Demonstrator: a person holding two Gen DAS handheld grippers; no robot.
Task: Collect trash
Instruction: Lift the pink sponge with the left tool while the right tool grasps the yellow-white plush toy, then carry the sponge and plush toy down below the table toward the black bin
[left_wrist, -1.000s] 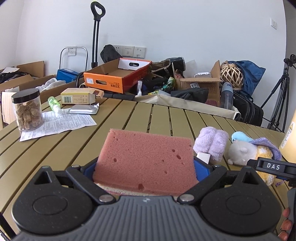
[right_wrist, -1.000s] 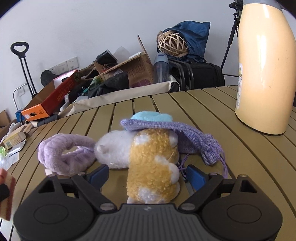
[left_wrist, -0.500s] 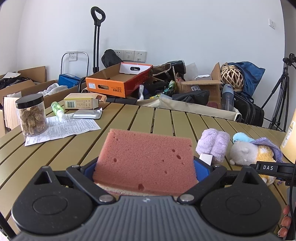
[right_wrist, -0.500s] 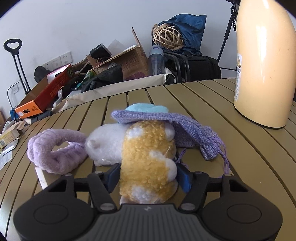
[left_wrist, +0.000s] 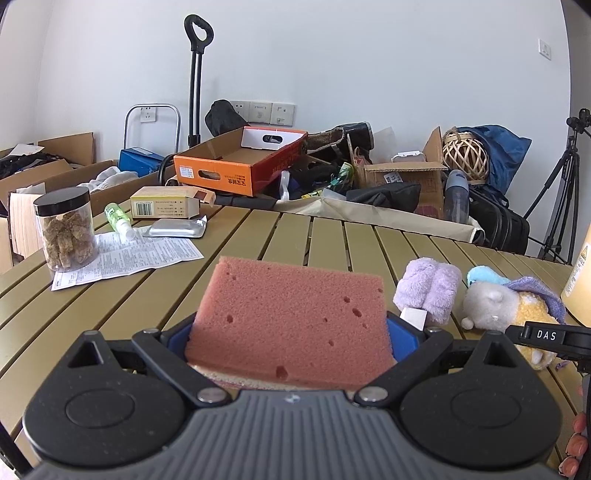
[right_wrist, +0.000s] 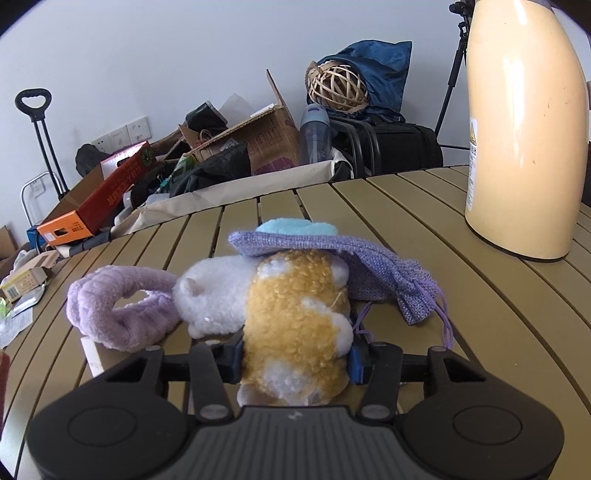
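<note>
Since earlier frame, right gripper jaws closed onto yellow plush toy, long axis running away from jaws. Left gripper clamps pink sponge, unchanged.

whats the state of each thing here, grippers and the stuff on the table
left gripper: shut on the pink sponge
right gripper: shut on the yellow plush toy
purple pouch: draped over the plush toys
jar: upright, lid on
orange box: open
cream jug: upright
</note>
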